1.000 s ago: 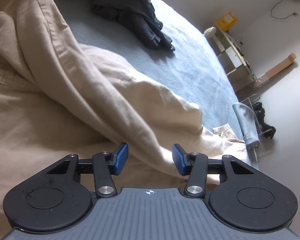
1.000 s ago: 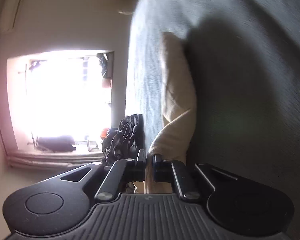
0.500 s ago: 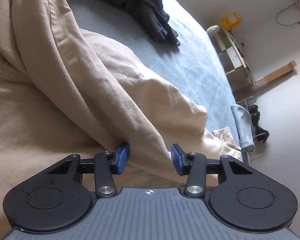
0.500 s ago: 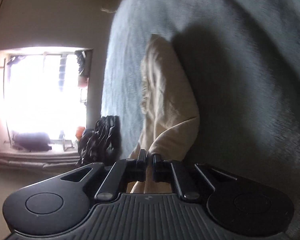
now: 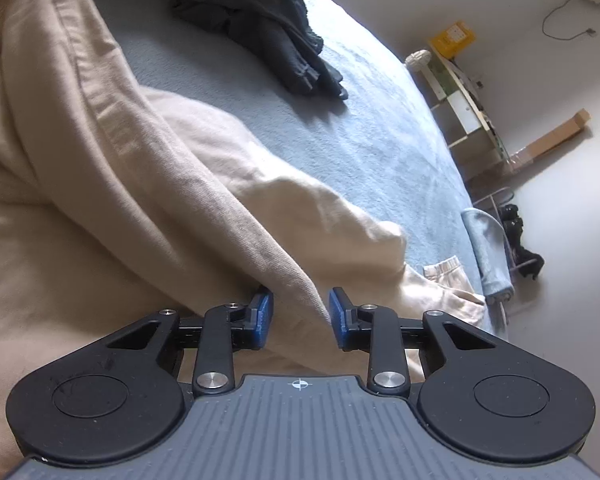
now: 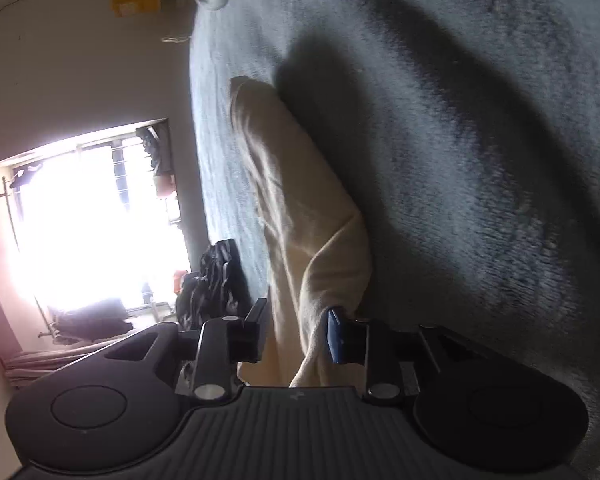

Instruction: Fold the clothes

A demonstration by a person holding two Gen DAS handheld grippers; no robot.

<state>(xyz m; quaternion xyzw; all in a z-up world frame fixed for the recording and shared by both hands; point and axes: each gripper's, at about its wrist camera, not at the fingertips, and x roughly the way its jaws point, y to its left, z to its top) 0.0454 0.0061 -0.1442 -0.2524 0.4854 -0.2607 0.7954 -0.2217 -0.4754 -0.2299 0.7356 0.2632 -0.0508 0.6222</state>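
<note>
- The beige garment (image 5: 112,184) lies spread on the bed (image 5: 360,132), its raised fold running as a long ridge from the far left of the left wrist view down to the left gripper (image 5: 299,316).
- That ridge passes straight between the left gripper's blue pads (image 5: 263,314). The jaws have just been closing and now stand narrow around the fold, but a sliver of gap shows at each side, so I judge the cloth not yet pinched.
- The right gripper (image 6: 296,330) sits at the end of a long strip of the same garment (image 6: 296,184), which stretches away from it along the bed (image 6: 480,128). Its jaws have just been opening; the cloth lies slack between them, touching the blue pad (image 6: 334,336) but no longer clamped.
- So the left gripper is the one placed to take the next hold, on the fold's near end.
- The bed cover is blue-grey and soft. A dark pile (image 5: 268,36) of clothes lies well apart, farther up it.
- Beyond the bed: a pale floor (image 5: 572,208), shelves (image 5: 460,96), and a bright window (image 6: 88,220).
</note>
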